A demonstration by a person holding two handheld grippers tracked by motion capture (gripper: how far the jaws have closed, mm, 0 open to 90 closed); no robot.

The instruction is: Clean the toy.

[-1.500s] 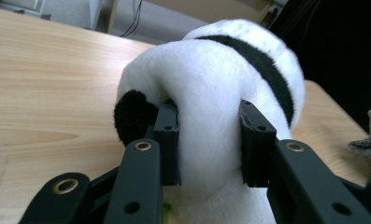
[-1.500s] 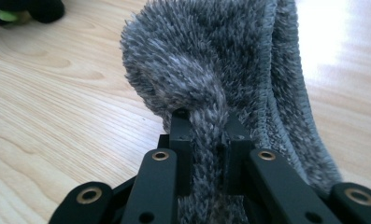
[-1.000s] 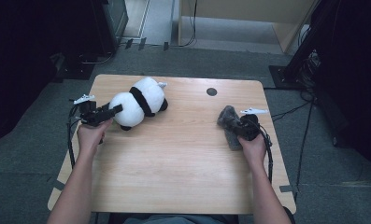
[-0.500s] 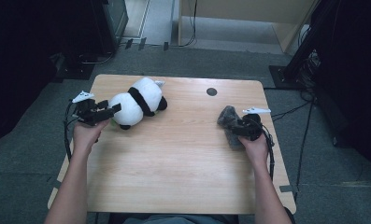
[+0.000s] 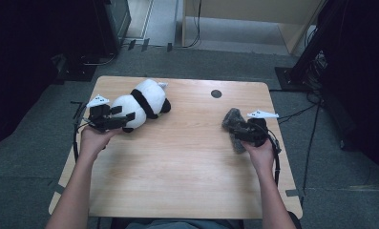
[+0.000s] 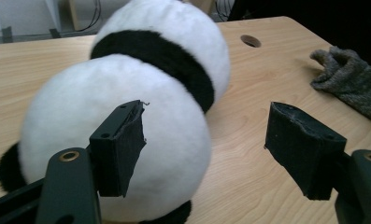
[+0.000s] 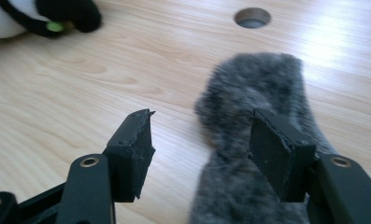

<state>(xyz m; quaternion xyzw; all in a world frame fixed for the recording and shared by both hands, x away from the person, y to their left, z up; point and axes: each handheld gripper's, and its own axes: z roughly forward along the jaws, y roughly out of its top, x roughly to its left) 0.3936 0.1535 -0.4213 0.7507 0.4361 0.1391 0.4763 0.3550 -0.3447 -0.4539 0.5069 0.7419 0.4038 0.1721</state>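
The left gripper [image 6: 206, 144] stood with its jaws apart and nothing clamped; they had just been opening, the near pad in front of the white belly of the round, black-and-white plush panda toy [image 6: 127, 107], the other over bare wood. The right gripper [image 7: 202, 154] was likewise parted, its jaws freshly opened, one pad over the grey, shaggy knitted sock [image 7: 253, 140] and the other over the tabletop, gripping nothing.

From where I stood, the panda [image 5: 139, 105] lay on its side at the far left of the light wooden table [image 5: 177, 176], just beyond the left gripper [image 5: 125, 117]. Its long axis ran slantwise, from the near left corner up toward the far middle. The sock [image 5: 232, 126] lay near the right edge, just ahead of the right gripper [image 5: 237, 131], its length running from the far side back toward the person's right hand [image 5: 261, 152].

Both looked light, soft and yielding, not fragile. I judged the panda would squash under the pads, so the narrower black band between its two bulges seemed the surest hold. The sock would droop limply; pinching it at mid-length looked best.
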